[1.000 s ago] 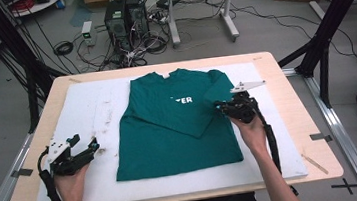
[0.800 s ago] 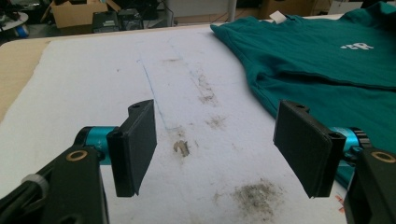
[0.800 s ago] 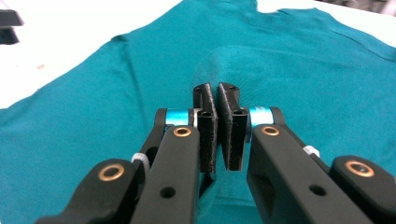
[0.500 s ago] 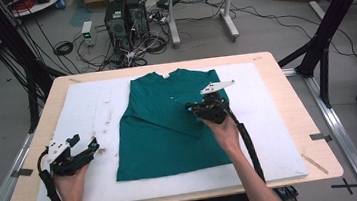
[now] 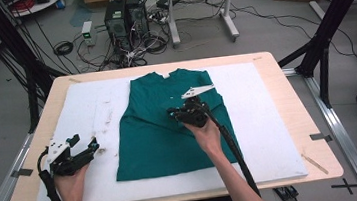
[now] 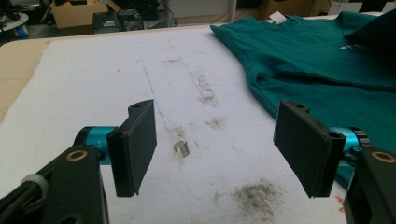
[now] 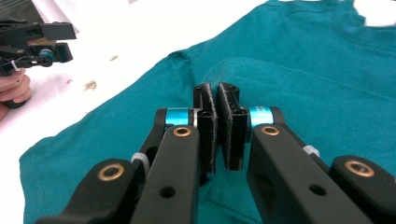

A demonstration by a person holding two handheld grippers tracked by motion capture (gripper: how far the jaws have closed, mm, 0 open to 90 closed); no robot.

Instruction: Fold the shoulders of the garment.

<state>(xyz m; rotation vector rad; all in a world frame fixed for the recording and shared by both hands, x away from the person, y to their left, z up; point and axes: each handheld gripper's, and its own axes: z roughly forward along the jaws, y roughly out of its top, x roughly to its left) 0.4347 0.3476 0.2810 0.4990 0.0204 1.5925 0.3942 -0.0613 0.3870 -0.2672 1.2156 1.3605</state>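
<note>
A teal T-shirt [image 5: 153, 143] lies flat on the white foam board [image 5: 269, 121], collar toward the far edge. My right gripper [image 5: 172, 112] hovers over the shirt's middle, shut on the right sleeve, which is folded inward across the chest. In the right gripper view the pads [image 7: 217, 100] pinch a ridge of teal cloth [image 7: 303, 60]. My left gripper [image 5: 92, 146] rests on the board left of the shirt's hem, open. Its jaws [image 6: 219, 149] stand wide over bare stained foam, with the shirt [image 6: 327, 60] off to their right.
The board covers most of a wooden table [image 5: 289, 76]. Dirt marks [image 6: 254, 196] spot the foam near the left gripper. Beyond the far edge, computer towers [image 5: 125, 15] and loose cables sit on the floor. Black frame posts [image 5: 331, 19] stand at both sides.
My right gripper has travelled left from the shirt's right edge to its middle, dragging the sleeve over the chest. The left gripper has stayed put.
</note>
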